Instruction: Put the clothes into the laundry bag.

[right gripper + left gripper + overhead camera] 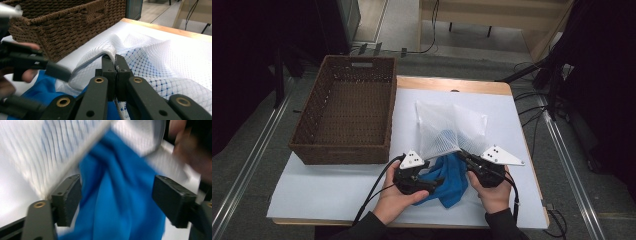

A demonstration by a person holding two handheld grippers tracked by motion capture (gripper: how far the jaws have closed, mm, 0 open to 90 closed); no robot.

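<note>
Two claws are working at the near edge of the counter (512, 150), each held in one of the person's hands. The right claw (115, 65) is pinching the edge of a white mesh bag (451, 127), its jaws pressed together on a fold of the netting. The left claw (117, 202) is standing spread wide, its jaws well apart on either side of a blue cloth (117, 205); whether the pads are touching the cloth cannot be told, since that view is smeared with motion blur.

The blue cloth (451, 182) is lying partly inside the bag and partly spilling out of its open mouth onto the counter between the two hands. The part inside is showing only as a dim blue patch through the mesh. In the right gripper view the left claw and its hand are appearing blurred at the left edge, and the cloth (50, 92) is mostly covered by the claw's own arms.

A brown wicker basket (343, 112) is sitting on the left of the counter, beside the bag but apart from it. The counter is wearing a white sheet over a wooden top. Around it the room is dark, with cables trailing over a grey floor and metal rails running on both sides.
</note>
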